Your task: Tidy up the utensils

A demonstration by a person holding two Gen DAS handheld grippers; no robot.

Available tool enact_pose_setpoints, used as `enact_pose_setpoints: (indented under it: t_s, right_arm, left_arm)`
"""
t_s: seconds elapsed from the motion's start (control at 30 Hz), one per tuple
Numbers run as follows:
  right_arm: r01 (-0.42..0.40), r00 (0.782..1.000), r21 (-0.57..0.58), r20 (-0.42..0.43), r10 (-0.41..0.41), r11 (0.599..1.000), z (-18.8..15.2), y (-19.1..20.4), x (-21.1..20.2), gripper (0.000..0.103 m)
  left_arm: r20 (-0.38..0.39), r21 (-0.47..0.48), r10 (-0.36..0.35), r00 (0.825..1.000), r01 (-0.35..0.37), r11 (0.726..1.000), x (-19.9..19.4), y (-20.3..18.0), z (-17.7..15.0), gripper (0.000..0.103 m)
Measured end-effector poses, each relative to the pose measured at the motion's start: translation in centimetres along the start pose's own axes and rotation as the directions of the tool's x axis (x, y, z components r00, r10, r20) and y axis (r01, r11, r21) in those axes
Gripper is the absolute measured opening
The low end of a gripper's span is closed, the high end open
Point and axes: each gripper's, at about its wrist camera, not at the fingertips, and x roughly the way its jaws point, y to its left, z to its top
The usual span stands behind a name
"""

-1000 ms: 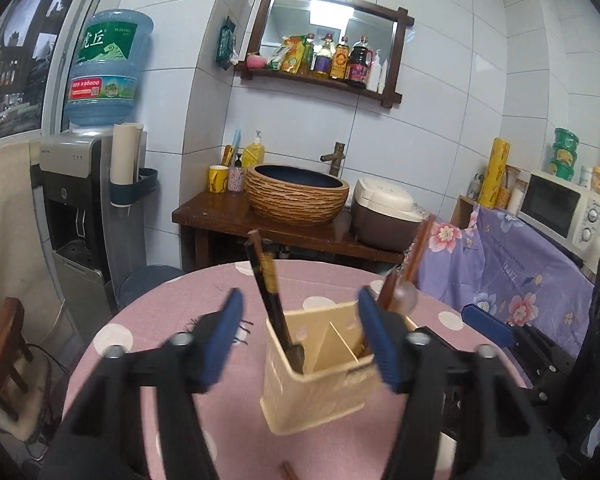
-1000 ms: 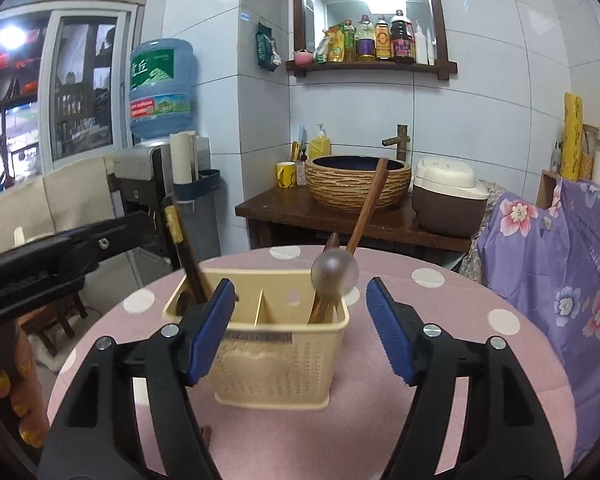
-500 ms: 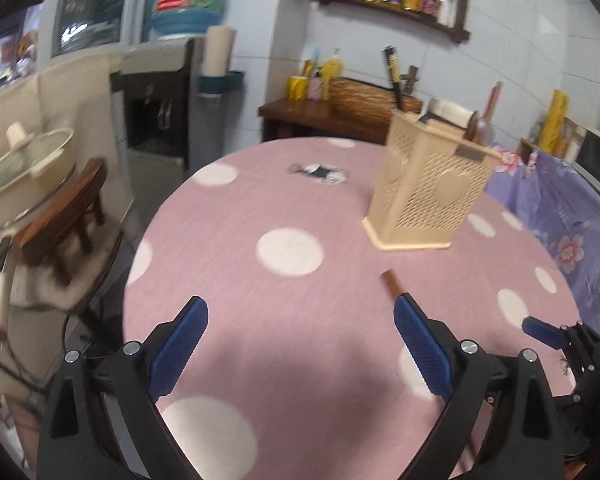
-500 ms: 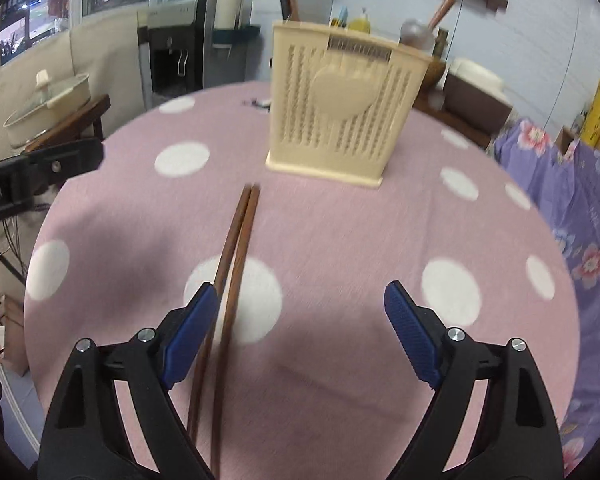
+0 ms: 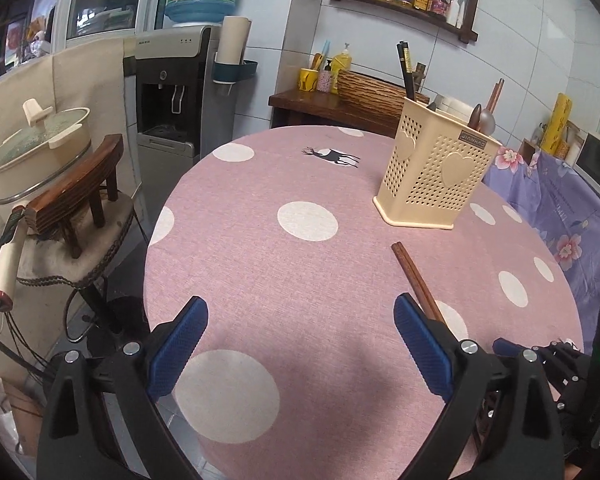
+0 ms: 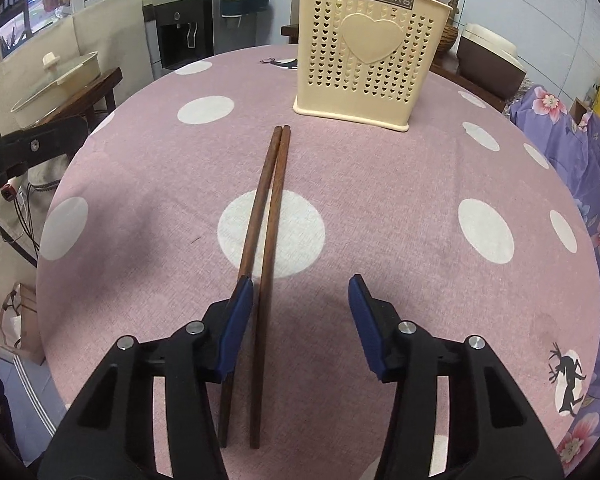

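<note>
Chopsticks [image 6: 268, 216] flat on pink surface [image 6: 380, 208], holder [image 6: 370, 46] at twelve o'clock; right tongs [image 6: 300, 316] closing around them, not yet gripping; left tongs [image 5: 300, 344] wide, empty.

A round table in a pink polka-dot cloth [image 6: 380, 208]; brown chopsticks [image 6: 270, 200] lie side by side just ahead of the right gripper, a cream utensil holder [image 6: 370, 64] standing beyond them.

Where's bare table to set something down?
Free: the cloth left of the chopsticks out to the table edge, and the right side between chopsticks and purple floral cover. Crowded: the strip from the utensil holder to the right gripper, where the chopsticks lie.
</note>
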Motion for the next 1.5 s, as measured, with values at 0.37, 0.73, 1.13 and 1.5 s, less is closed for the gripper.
enact_pose_setpoints:
  t_s: [0.37,0.73,1.13,1.5]
  right_arm:
    - [-0.045,0.999,0.038,-0.004,0.045,0.998,0.1,0.0,0.5,0.013]
    - [0.036,0.999,0.257,0.002,-0.037,0.966,-2.6,-8.4,-1.0,0.007]
    - [-0.05,0.997,0.256,0.072,0.032,0.966,-1.3,-10.9,-1.8,0.057]
    - [-0.064,0.997,0.188,0.049,0.056,0.98,4.8,-12.1,1.8,0.055]
  left_arm:
    - [-0.023,0.005,-0.013,1.0,0.013,1.0,0.3,-0.8,-0.5,0.093]
    - [-0.076,0.04,-0.049,0.996,0.052,0.998,1.4,-3.1,-1.4,0.093]
    - [-0.143,0.107,-0.067,0.987,0.082,0.991,3.9,-6.8,-2.1,0.091]
    - [-0.218,0.102,-0.076,0.973,0.1,0.99,9.1,-9.4,1.3,0.054]
